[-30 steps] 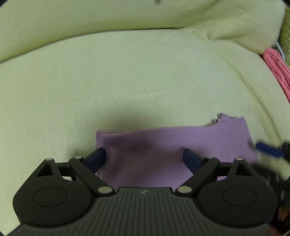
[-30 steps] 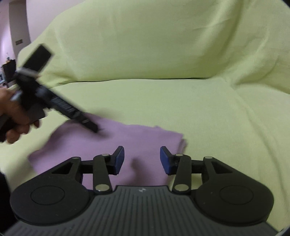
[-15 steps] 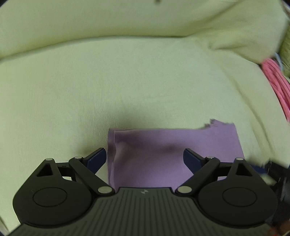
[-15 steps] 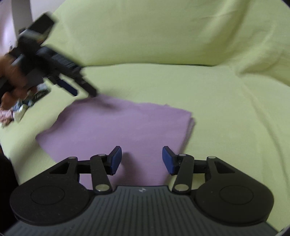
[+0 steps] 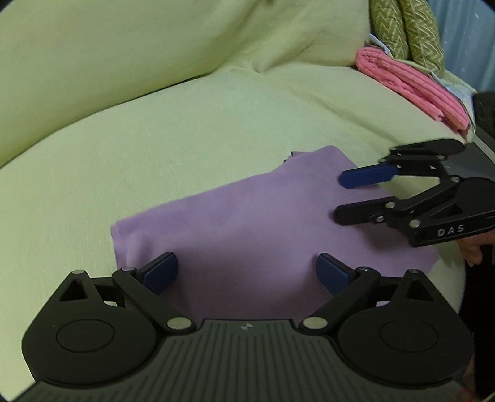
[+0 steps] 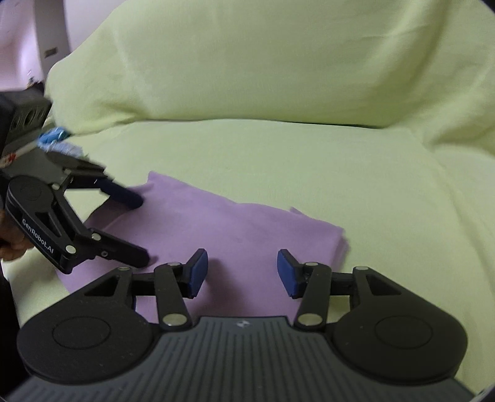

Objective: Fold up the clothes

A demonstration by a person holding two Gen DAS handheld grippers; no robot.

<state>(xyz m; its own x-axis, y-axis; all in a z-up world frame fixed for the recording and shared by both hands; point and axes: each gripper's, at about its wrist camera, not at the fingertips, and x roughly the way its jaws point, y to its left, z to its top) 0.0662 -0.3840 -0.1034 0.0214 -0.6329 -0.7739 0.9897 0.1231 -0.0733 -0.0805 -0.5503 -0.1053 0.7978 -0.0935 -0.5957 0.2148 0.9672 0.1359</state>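
Note:
A folded purple cloth (image 5: 247,228) lies flat on the yellow-green sofa seat (image 5: 154,148); it also shows in the right wrist view (image 6: 235,238). My left gripper (image 5: 247,272) is open and empty, hovering over the cloth's near-left part. My right gripper (image 6: 241,272) is open and empty over the cloth's near edge. In the left wrist view the right gripper (image 5: 340,198) enters from the right above the cloth's right edge. In the right wrist view the left gripper (image 6: 142,228) sits over the cloth's left end.
A folded pink cloth (image 5: 408,83) and a green patterned cloth (image 5: 405,27) are stacked on the sofa's right arm. The sofa backrest (image 6: 263,62) rises behind the seat. The seat's front edge drops off at the right (image 5: 458,278).
The left wrist view has swung right, so the pink stack and the right gripper show fully. The left gripper has dropped toward the cloth's left end. The cloth stays flat.

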